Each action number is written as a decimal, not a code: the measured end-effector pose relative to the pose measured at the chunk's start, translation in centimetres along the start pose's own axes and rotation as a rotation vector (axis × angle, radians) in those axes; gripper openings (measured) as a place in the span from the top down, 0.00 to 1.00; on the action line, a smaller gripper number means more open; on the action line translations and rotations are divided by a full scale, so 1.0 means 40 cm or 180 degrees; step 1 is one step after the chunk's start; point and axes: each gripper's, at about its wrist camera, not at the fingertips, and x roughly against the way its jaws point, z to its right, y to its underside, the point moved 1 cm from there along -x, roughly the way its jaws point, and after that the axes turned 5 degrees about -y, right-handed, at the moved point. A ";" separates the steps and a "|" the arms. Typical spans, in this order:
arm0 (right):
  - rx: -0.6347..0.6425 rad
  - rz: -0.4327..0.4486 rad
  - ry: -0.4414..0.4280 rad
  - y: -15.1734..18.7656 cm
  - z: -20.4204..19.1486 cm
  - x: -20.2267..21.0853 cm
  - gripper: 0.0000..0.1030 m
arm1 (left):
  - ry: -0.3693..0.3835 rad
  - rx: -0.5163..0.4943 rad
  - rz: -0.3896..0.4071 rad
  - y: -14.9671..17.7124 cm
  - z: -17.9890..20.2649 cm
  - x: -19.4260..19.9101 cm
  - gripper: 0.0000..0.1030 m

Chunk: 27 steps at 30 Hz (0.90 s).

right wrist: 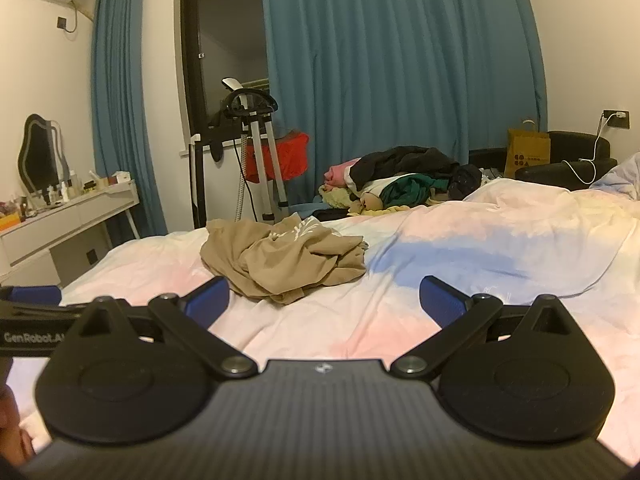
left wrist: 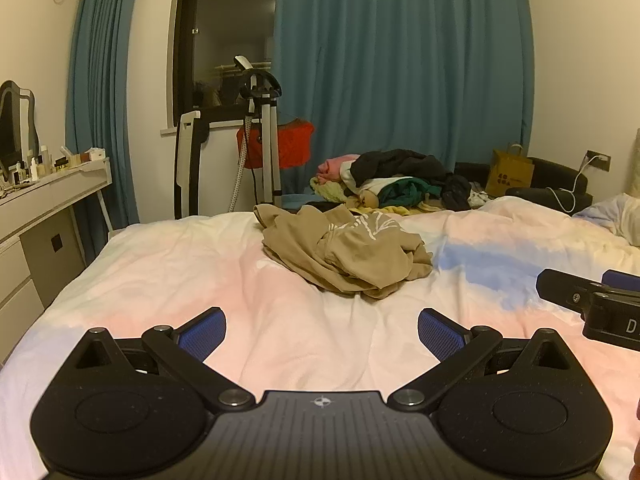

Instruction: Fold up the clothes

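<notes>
A crumpled tan garment [left wrist: 344,252] with white print lies in a heap on the pastel bedspread [left wrist: 200,264], ahead of both grippers; it also shows in the right wrist view [right wrist: 284,260]. My left gripper [left wrist: 322,334] is open and empty, hovering over the bed short of the garment. My right gripper [right wrist: 324,300] is open and empty, also short of the garment and to its right. The right gripper's body shows at the right edge of the left wrist view [left wrist: 592,304]; the left gripper's body shows at the left edge of the right wrist view [right wrist: 32,320].
A pile of mixed clothes [left wrist: 400,180] lies beyond the bed's far edge. A tripod stand [left wrist: 262,136] and an orange garment [left wrist: 288,144] stand before teal curtains. A white dressing table [left wrist: 52,188] with bottles is at the left. A yellow paper bag [left wrist: 512,174] and a dark armchair [left wrist: 560,184] are at the back right.
</notes>
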 end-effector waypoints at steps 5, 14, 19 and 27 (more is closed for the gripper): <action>-0.0005 -0.0020 -0.0014 -0.001 -0.001 -0.004 0.00 | 0.0005 0.0029 -0.0026 0.001 -0.001 -0.007 0.00; -0.0083 -0.0033 -0.0035 -0.001 0.004 0.000 0.00 | -0.0008 0.0004 -0.0055 0.007 0.008 -0.010 0.00; -0.0111 -0.0053 -0.0025 -0.003 0.007 -0.001 0.00 | -0.0013 -0.0031 -0.0059 0.009 0.014 -0.012 0.00; -0.0112 -0.0046 -0.0047 -0.009 0.011 0.002 0.00 | -0.0020 -0.0063 -0.0102 0.017 0.021 -0.020 0.00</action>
